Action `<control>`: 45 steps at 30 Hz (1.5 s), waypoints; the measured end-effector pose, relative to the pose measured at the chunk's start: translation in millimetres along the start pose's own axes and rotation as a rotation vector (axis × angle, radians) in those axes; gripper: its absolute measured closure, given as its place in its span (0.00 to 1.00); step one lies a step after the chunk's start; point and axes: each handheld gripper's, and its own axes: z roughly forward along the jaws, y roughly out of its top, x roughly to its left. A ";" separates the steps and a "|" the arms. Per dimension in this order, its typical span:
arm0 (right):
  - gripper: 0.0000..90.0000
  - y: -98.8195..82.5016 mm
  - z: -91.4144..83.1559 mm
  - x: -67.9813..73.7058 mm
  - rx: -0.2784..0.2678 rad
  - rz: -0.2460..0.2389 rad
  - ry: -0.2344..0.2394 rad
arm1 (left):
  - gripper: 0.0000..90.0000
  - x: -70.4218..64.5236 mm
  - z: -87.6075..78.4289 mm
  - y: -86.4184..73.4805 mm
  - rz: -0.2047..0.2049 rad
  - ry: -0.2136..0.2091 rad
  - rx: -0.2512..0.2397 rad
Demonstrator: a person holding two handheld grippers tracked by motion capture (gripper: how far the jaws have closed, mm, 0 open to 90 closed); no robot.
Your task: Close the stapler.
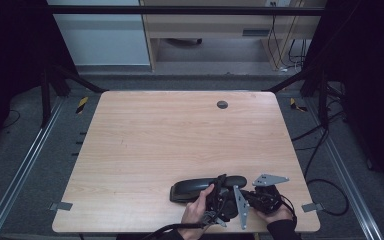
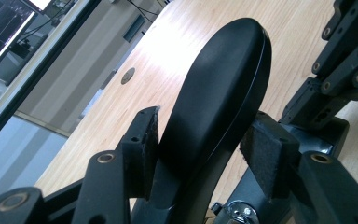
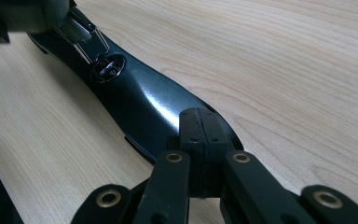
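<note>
Straddling the long glossy black plastic stapler [image 2: 219, 98] at the near edge of the pale wooden bench [image 1: 170, 130], my left tongs [image 2: 205, 140] stand apart while my right tongs [image 3: 200, 140] are pressed together; it looks rigid, slick, best gripped mid-body.

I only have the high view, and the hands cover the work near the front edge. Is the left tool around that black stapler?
Observer: Yes. In the left gripper view, the left tool straddles the stapler's raised top arm, with one pad on each side. I cannot tell whether the pads press it.
Operator: And the right tool?
Observer: In the right gripper view, the right tool has its jaws shut together with nothing between them. Its tips seem to rest on the stapler's glossy base, short of the small metal anvil plate.
</note>
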 end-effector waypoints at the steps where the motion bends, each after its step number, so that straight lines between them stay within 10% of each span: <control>1: 1.00 0.0 -0.2 0.1 0.002 0.001 -0.002 | 0.52 -0.3 0.4 0.0 0.004 -0.002 0.001; 27: 1.00 -0.6 -0.8 -2.1 0.005 0.006 -0.014 | 0.49 -12.6 9.1 -2.8 0.038 -0.028 0.015; 45: 0.79 0.7 -4.1 -2.4 -0.024 0.015 -0.084 | 0.41 2.1 -9.6 0.0 -0.042 -0.110 -0.005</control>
